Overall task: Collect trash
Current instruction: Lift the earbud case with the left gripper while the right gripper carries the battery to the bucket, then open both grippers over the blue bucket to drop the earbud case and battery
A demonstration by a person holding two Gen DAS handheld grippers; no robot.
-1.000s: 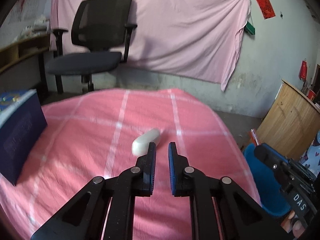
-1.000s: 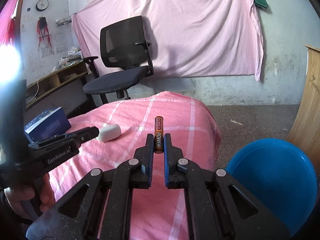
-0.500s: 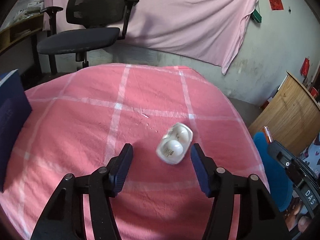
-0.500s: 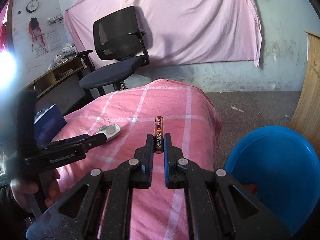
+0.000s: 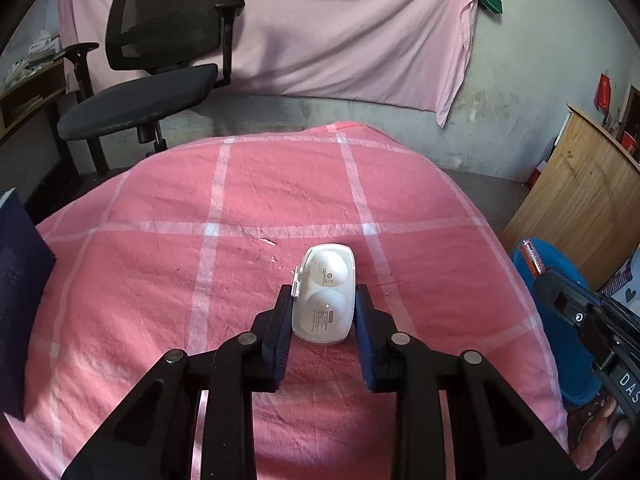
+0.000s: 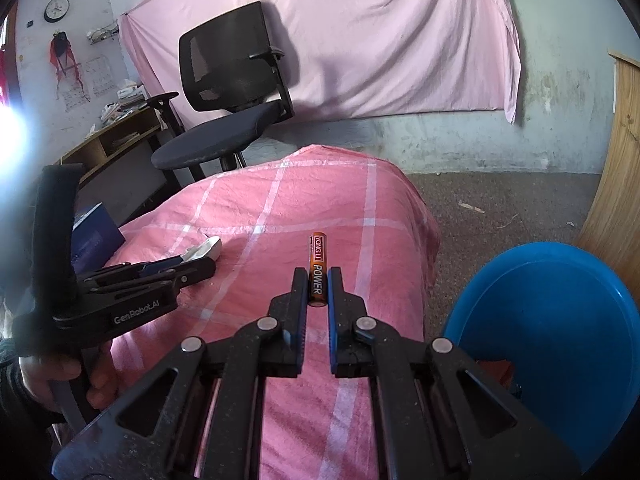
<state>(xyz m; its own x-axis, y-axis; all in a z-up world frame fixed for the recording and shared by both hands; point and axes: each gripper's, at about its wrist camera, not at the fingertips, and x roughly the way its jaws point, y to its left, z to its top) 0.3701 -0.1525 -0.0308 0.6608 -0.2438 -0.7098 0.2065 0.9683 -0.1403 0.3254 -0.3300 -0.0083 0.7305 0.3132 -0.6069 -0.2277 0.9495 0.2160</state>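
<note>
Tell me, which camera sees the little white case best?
The left wrist view. There the white case lies on the pink cloth between the left gripper's jaws, which have just been closing, with both round bumps on it clear. The right wrist view shows only one white end sideways, past the gripper.

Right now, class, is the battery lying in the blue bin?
No, the battery is gripped between the right gripper's fingers above the pink cloth, beside the bin.

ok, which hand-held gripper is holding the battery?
The right hand-held gripper: it pinches the orange-and-black battery upright. The left hand-held gripper has closed around the white plastic case instead.
</note>
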